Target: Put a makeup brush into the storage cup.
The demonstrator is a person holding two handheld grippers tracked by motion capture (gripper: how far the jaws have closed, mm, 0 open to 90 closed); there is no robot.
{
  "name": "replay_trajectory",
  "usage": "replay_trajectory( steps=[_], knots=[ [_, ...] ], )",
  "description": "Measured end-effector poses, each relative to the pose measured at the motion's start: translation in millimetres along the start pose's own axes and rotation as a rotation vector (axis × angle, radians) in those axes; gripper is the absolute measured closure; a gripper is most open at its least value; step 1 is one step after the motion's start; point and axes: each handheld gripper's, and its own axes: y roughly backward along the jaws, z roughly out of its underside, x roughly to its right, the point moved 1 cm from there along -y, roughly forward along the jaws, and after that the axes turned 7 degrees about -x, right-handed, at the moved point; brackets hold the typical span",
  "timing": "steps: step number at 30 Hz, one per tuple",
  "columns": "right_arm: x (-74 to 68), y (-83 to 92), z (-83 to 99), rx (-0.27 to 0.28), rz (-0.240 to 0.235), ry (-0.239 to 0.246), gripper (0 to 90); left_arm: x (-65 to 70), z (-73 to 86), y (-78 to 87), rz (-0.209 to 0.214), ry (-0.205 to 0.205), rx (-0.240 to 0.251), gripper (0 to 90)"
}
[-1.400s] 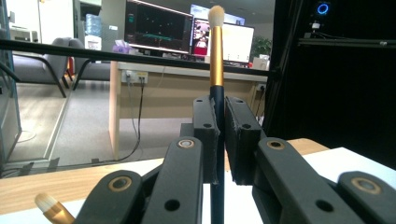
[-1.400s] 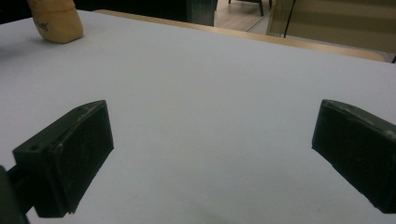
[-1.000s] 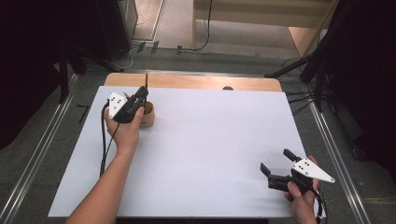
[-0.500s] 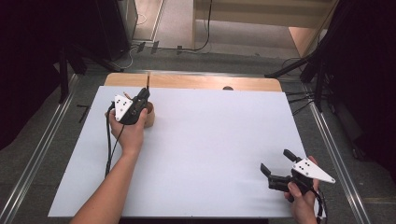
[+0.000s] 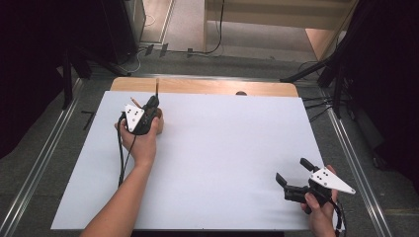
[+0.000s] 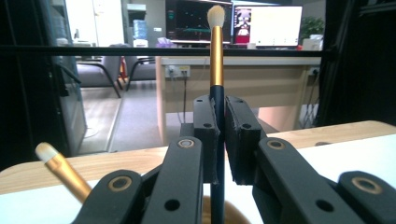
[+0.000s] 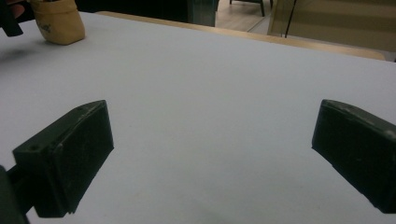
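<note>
A small tan cup (image 7: 58, 22) stands near the far left corner of the white counter (image 5: 222, 163). In the left gripper view its rim shows at the bottom edge, with a dark-handled brush (image 6: 215, 84) rising upright out of it and a second, gold-handled brush (image 6: 63, 171) leaning off to the cup's left. The left tool (image 6: 221, 140), directly over the cup, is clamped on the upright brush's handle. From above, the cup is mostly hidden, probably under the left hand (image 5: 141, 138). The right tool (image 5: 291, 175), well apart from the cup at the counter's near right, is spread wide over bare counter.
</note>
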Motion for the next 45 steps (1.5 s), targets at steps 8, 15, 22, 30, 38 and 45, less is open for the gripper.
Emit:
replay_trajectory(
  steps=[8, 15, 22, 30, 38, 45],
  knots=[
    [0.0, 0.2, 0.1, -0.001, 0.002, -0.002, 0.0, 0.3, 6.2, 1.6, 0.012, 0.0, -0.033, 84.5],
    [-0.5, -0.1, -0.1, -0.001, 0.003, 0.001, 0.0, 0.4, 10.2, 2.7, 0.039, 0.02, -0.081, 84.3],
    [-0.3, 0.1, 0.0, 0.0, 0.004, -0.002, 0.0, 0.8, 9.6, 5.1, 0.097, 0.055, -0.115, 82.9],
    [0.5, -0.7, 0.5, -0.004, 0.004, -0.004, 0.0, 1.2, 7.4, 9.0, 0.115, 0.064, -0.139, 73.5],
    [0.9, -1.3, 0.2, -0.002, 0.007, -0.003, 0.0, 4.1, -0.7, 20.4, 0.209, 0.094, -0.171, 65.8],
    [1.3, -0.5, 1.0, -0.005, 0.007, -0.008, 0.0, 3.7, -8.1, 36.4, 0.24, 0.069, -0.174, 60.4]
  ],
)
